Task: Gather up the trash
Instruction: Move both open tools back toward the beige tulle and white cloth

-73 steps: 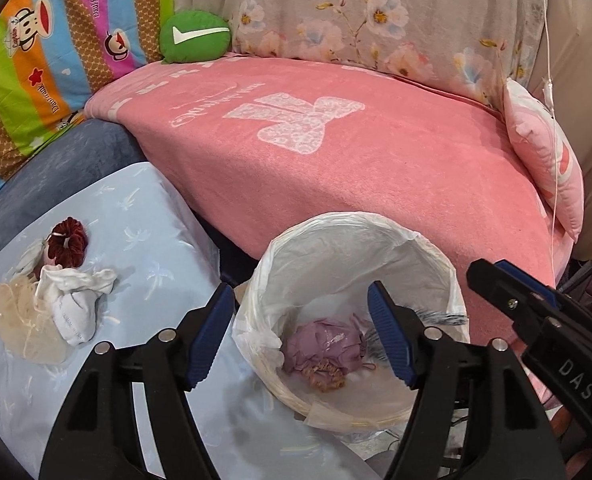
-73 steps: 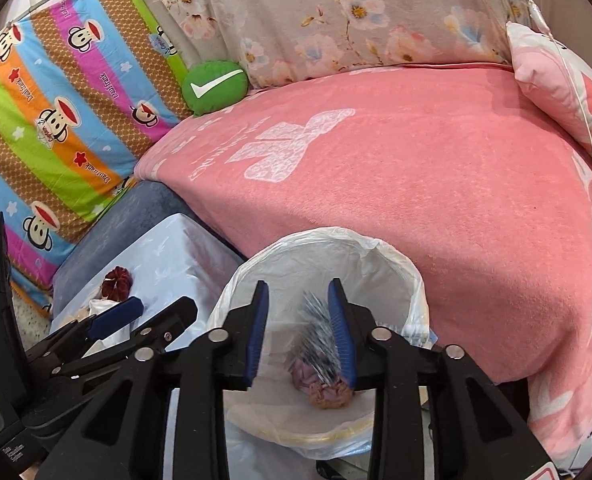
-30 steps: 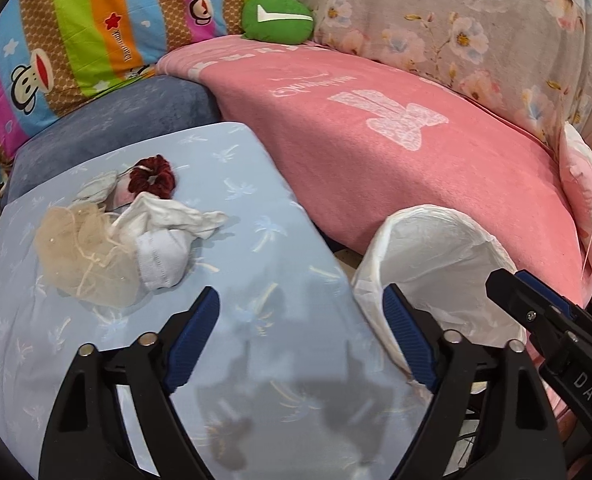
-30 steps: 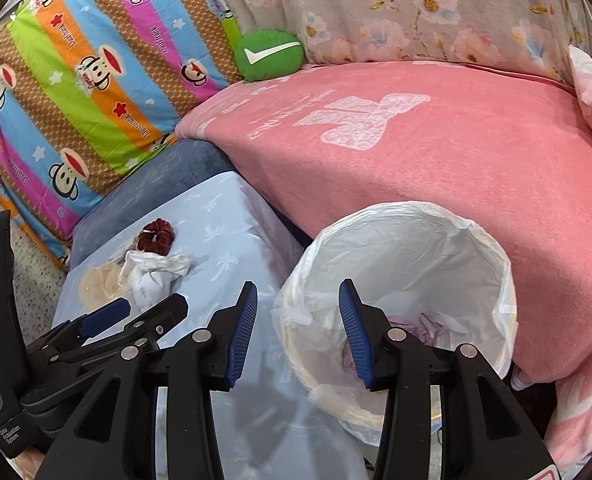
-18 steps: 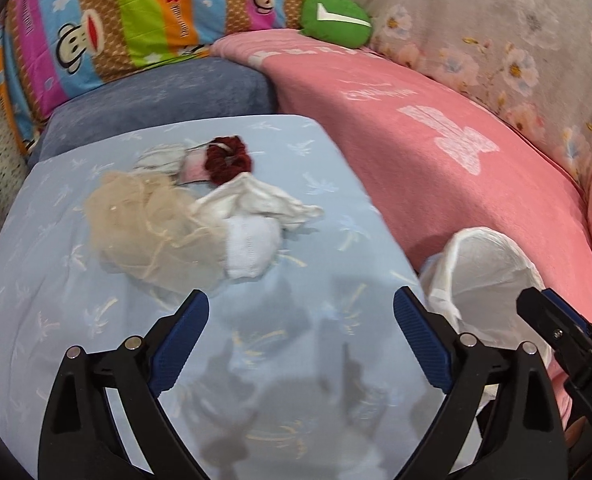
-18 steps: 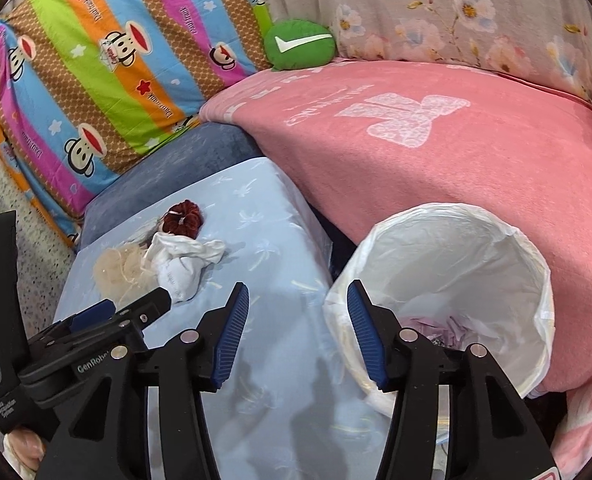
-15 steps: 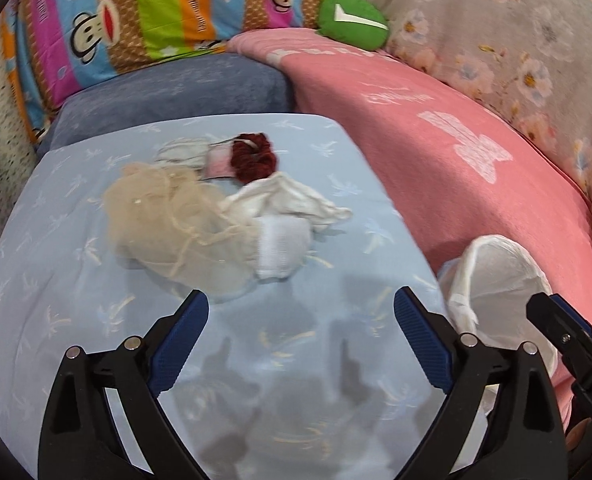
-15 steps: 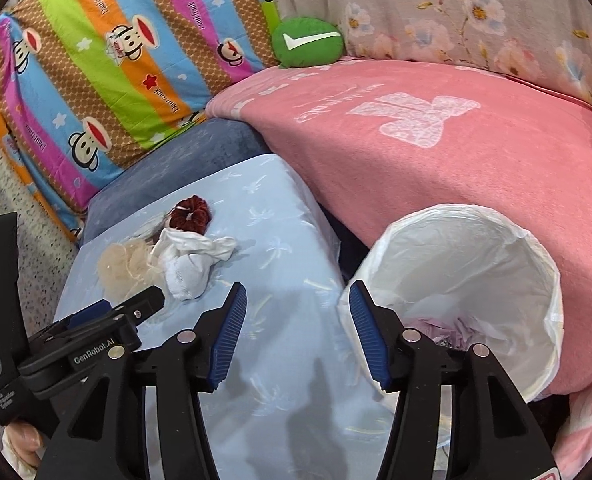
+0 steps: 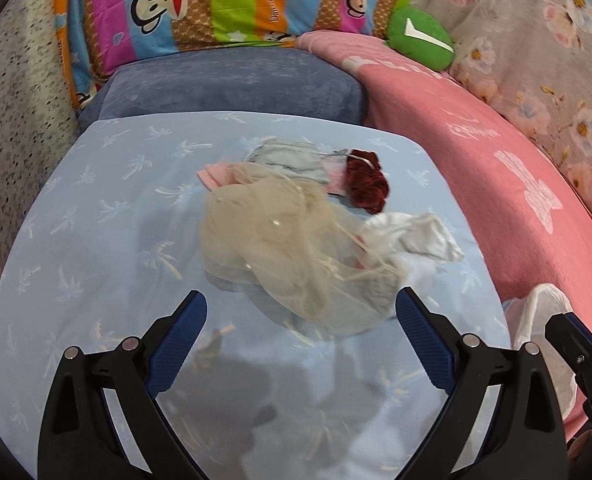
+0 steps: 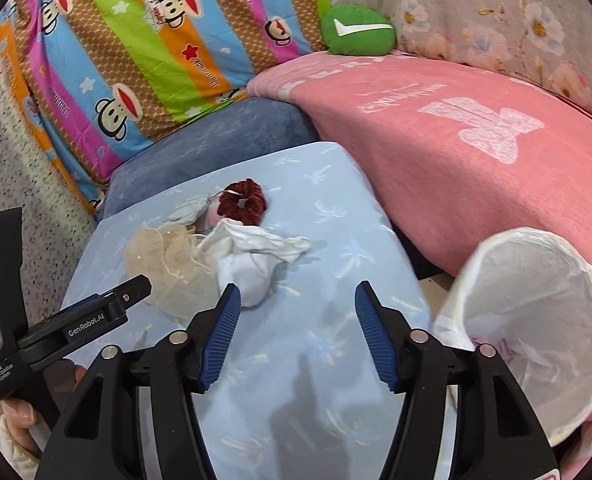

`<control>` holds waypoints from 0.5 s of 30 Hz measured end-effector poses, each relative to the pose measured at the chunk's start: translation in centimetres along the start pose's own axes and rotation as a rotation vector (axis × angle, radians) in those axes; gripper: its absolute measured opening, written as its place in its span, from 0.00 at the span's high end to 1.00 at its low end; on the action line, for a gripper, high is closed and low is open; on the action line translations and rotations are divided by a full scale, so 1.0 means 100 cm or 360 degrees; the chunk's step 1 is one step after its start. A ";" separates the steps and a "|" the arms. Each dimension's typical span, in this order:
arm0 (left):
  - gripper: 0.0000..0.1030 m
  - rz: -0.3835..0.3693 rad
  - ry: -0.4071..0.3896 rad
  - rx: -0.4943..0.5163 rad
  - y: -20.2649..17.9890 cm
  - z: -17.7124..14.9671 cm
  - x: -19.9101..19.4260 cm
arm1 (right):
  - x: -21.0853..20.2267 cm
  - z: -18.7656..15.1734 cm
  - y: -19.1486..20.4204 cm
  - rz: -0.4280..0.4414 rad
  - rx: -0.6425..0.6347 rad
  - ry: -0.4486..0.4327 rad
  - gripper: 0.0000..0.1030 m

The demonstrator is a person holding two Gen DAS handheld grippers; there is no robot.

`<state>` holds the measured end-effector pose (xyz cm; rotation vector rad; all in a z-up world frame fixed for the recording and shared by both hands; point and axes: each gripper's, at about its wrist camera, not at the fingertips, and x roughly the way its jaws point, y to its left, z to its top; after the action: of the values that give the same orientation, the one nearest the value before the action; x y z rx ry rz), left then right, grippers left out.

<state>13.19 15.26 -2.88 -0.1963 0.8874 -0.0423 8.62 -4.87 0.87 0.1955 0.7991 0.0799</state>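
Both views are evenly and brightly lit from above without glare, soft grey shadows of the tongs are cast onto the blue table (image 9: 96, 240) near the bottom, straight edges are bowed by fisheye distortion inside dark rounded corners, and slight motion blur is seen on the cloth pile (image 9: 296, 248).

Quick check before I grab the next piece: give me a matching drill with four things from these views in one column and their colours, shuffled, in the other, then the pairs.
Things:
1. scrunchie
2. mesh bag
3. crumpled cloth
4. small cushion

Colours:
A. white
B. green
C. dark red
D. beige

Pairs: 1-C, 2-D, 3-A, 4-B
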 end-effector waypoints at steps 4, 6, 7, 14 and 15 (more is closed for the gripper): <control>0.09 0.0005 0.0023 -0.0026 0.015 0.011 0.014 | 0.024 0.012 0.019 0.0010 -0.0056 0.0012 0.39; 0.09 0.0001 0.0049 -0.0044 0.021 0.017 0.024 | 0.038 0.019 0.028 0.0014 -0.0069 0.0019 0.39; 0.09 -0.0002 0.0060 -0.0053 0.024 0.020 0.028 | 0.044 0.022 0.031 0.0014 -0.0071 0.0021 0.39; 0.10 -0.0048 0.0138 -0.0130 0.040 0.030 0.058 | 0.095 0.043 0.047 -0.0004 -0.0085 0.0065 0.39; 0.10 -0.0054 0.0138 -0.0135 0.042 0.030 0.060 | 0.100 0.044 0.047 -0.0009 -0.0080 0.0071 0.39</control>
<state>19.12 19.09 -6.39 -0.2906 0.9733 -0.0451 18.81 0.55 -2.21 0.1444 0.8411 0.0992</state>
